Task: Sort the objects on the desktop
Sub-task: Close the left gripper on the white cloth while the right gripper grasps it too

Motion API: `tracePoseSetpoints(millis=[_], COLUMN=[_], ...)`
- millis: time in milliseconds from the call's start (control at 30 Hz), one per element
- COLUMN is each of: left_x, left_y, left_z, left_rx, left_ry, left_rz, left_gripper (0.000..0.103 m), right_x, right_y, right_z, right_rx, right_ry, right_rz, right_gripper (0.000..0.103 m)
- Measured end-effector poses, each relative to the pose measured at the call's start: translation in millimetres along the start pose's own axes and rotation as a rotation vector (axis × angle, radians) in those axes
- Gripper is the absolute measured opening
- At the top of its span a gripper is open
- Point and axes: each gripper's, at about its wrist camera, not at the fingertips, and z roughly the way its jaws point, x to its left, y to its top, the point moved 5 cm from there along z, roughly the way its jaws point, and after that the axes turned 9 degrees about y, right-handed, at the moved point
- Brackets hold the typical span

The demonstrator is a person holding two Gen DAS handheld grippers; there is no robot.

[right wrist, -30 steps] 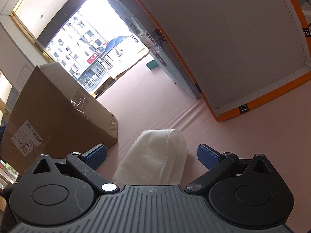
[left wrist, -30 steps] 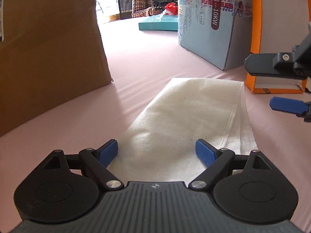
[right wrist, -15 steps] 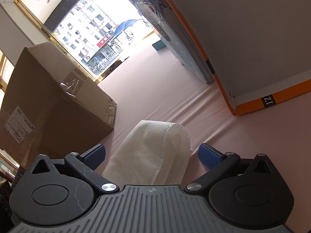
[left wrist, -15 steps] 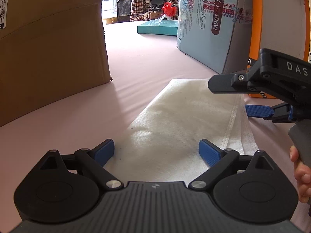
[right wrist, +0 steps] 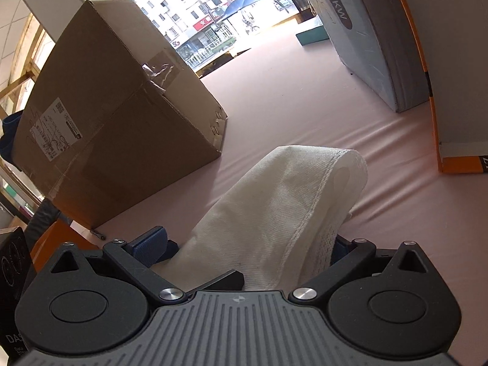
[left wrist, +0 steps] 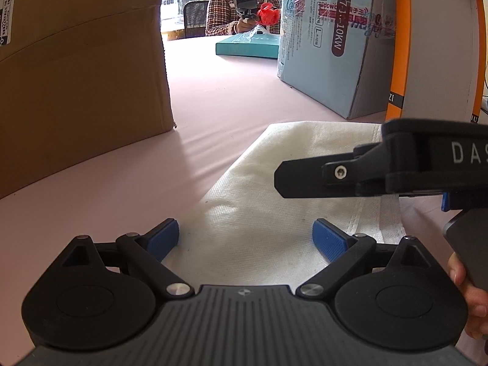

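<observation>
A white non-woven fabric bag lies flat on the pink tabletop. My left gripper hovers over its near end, open, its blue pads astride the cloth without touching it. From the right, my right gripper's upper finger reaches over the bag, turned on its side. In the right wrist view the bag runs between the wide jaws of my right gripper, which is open. A fold of cloth hides most of its right pad.
A big brown cardboard box stands at the left. A light-blue carton and an orange-edged white box stand at the right. Across the table a person holds a gripper over a flat teal box.
My right gripper has swung in leftward over the bag and tilted. In its own view the cloth now reaches between the jaws and covers the right pad. The left jaws widened slightly.
</observation>
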Motion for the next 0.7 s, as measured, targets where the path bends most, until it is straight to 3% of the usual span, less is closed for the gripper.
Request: tracePoseSetpoints(millis=[100,167,267,300,333,533,700], left_x=[-2.1,-2.0,1.3,4.1,6.8,26.1,34.3], left_y=[2.3,2.7,3.8,4.4,4.8,9.5,10.0], left_z=[2.9,3.0,2.4,2.3,1.9,-2.6,-2.9], left_rx=[0.002,0.005,0.025,0.036,0.047,0.128,0.149], left_ry=[0.004,0.005,0.024,0.027,0.029,-0.011,-0.05], left_rz=[-0.003,-0.001,-0.003,-0.013,-0.024,-0.135,-0.194], left_gripper=[0.095,0.095,0.096,0.096,0.096,0.094,0.094], right_x=[-6.1,-12.0,-18.3,-20.6,-23.6,-31.4,-33.3], right_y=[1.6,4.4,6.1,6.0,6.0,5.8,5.0], right_z=[-4.7,-6.7,-7.7,-7.3,-7.2,-8.4,-8.4], right_rx=[-0.023,-0.037,-0.041,-0.039,-0.04,-0.05,-0.055], right_ry=[0.013,0.005,-0.054,-0.083,-0.098,-0.086,-0.076], right_rz=[0.053,0.08,0.061,0.047,0.046,0.079,0.086], right_gripper=[0.095,0.083,0.046,0.027,0.017,0.011,0.011])
